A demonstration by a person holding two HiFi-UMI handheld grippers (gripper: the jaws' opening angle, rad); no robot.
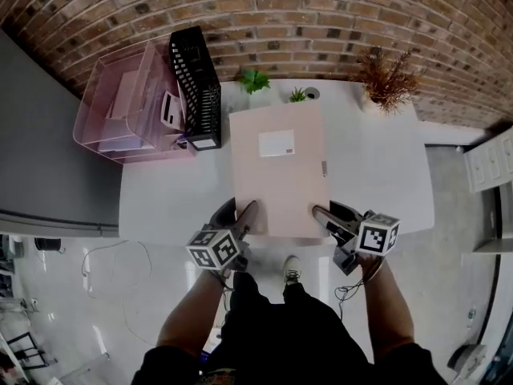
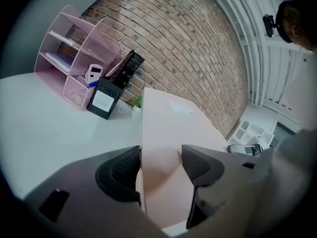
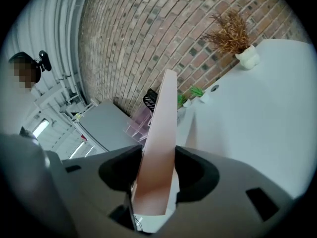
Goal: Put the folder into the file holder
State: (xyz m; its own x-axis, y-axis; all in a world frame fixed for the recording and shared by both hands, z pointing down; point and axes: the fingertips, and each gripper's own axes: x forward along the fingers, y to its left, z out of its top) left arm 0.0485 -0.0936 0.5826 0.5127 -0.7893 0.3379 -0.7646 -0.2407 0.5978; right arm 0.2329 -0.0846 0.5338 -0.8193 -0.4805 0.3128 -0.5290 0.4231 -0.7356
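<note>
Folder: pink, tilted over white table | left gripper: clamped on near-left corner | right gripper: clamped on near-right corner | black file holder: far-left, apart

The head view looks steeply down from above the person onto the white table, with the brick wall along its top edge; the left gripper view sits close behind the left gripper, facing across the table to that wall; the right gripper view rides the right gripper equally near, tilted, facing the same wall; all three share the folder, the black file holder and the wall.
</note>
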